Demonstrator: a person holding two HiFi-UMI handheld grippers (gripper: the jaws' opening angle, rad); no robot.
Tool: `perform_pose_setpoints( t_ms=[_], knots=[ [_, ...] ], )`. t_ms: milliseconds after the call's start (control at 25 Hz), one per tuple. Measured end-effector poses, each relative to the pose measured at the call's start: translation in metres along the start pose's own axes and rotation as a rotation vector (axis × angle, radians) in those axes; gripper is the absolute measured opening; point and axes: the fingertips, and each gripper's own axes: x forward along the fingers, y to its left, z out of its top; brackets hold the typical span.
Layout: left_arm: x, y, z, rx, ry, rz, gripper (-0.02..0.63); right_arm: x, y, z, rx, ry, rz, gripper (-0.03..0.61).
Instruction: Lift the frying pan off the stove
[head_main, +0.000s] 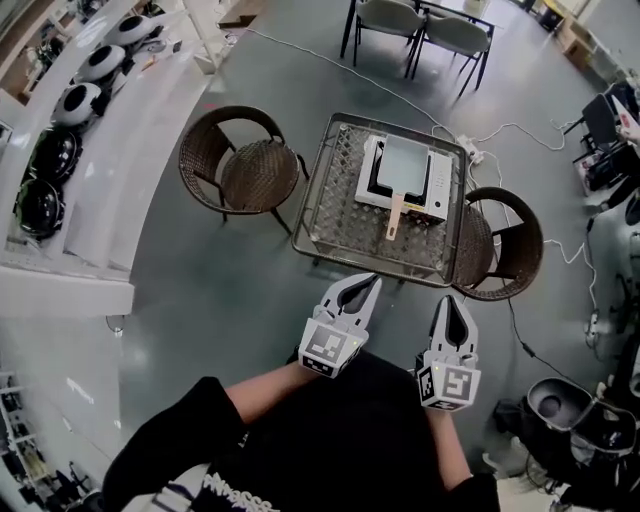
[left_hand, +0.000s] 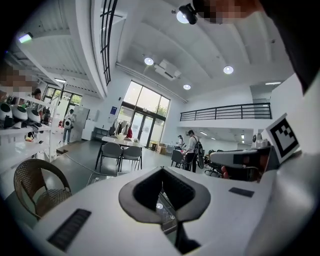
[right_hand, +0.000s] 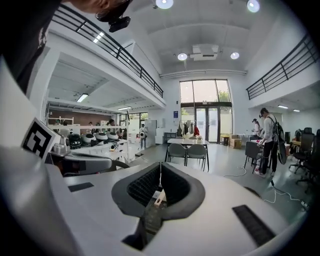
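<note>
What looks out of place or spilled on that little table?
Nothing stands out. The frying pan sits flat on the stove, its handle over the stove's near edge, and the table around them shows no spill. Only a cable trails across the floor.

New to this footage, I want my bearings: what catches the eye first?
A square frying pan with a wooden handle sits on a white stove on the mesh table. Nearer the camera, the left hand-held gripper and right hand-held gripper are shut, short of it.
</note>
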Motion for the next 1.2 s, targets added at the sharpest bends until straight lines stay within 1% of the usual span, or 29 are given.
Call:
perform_pose_setpoints(
  t_ms=[120,280,360,480,640,760,920,1040,1200],
  knots=[
    [0.009,0.017,0.005,-0.015,0.003,-0.031,0.015,0.024,0.009,0.009,-0.003,-0.007,-0.007,0.032],
    [0.026,0.041,0.006,0.009,0.012,-0.056,0.015,0.051,0.022,0.008,0.0,0.003,-0.005,0.032],
    [0.033,0.048,0.005,0.0,0.024,-0.065,0.014,0.057,0.025,0.008,-0.011,0.014,0.007,0.032],
    [0.042,0.051,-0.004,-0.029,0.059,-0.087,0.014,0.064,0.021,0.005,-0.014,0.022,0.006,0.032],
    [0.06,0.054,-0.015,-0.021,0.099,-0.096,0.014,0.079,0.009,0.008,0.007,0.021,-0.015,0.032],
    [0.076,0.059,-0.023,-0.029,0.129,-0.076,0.015,0.093,-0.003,0.004,0.019,0.016,0.003,0.032],
    [0.108,0.075,-0.027,-0.042,0.158,-0.028,0.015,0.127,-0.02,0.014,0.045,-0.002,0.023,0.032],
    [0.136,0.085,-0.035,-0.017,0.2,-0.011,0.015,0.154,-0.034,0.015,0.071,-0.007,0.045,0.032],
    [0.179,0.092,-0.055,0.019,0.284,0.008,0.015,0.19,-0.061,0.019,0.086,0.005,0.077,0.032]
  ],
)
